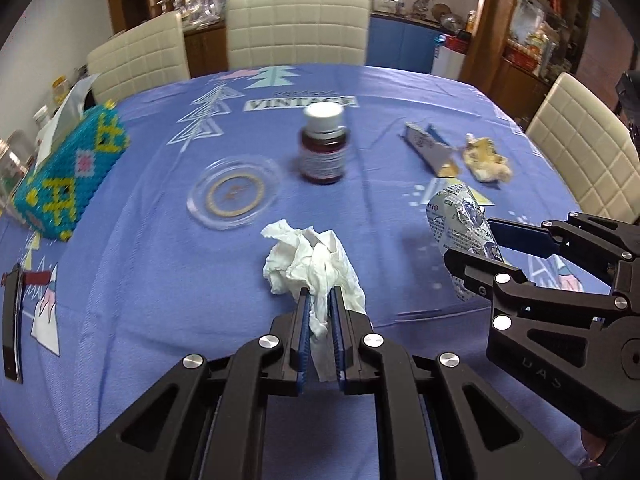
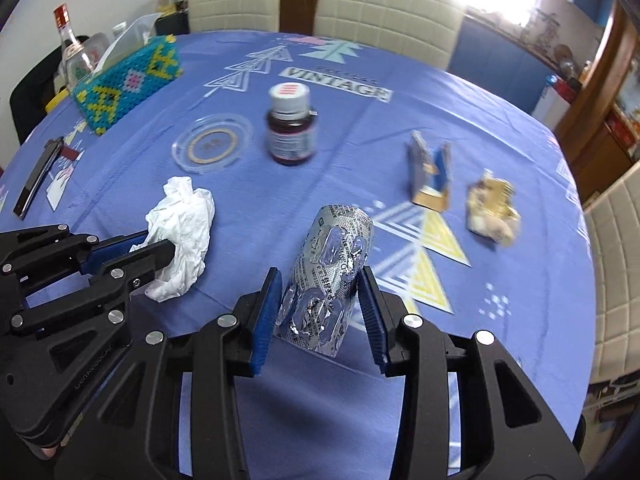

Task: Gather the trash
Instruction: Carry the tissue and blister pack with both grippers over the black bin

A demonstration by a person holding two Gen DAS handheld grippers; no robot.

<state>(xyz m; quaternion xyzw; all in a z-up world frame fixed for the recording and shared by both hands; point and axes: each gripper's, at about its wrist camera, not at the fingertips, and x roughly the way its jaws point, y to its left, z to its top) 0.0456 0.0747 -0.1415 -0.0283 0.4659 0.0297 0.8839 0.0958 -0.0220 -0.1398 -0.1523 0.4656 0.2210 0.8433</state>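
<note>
hiding part of crumpled tissue: left tool.

Bare worktop directly below and left of left claw. Ahead: dish and bottle blocking. Ahead-right of right claw: torn box and crumpled wrapper, open cloth between.

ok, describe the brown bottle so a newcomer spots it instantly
Start at the blue tablecloth and find the VINTAGE print at its middle. The bottle stands upright just in front of it, beside a clear glass dish. It alone is dark brown with a white cap.
</note>
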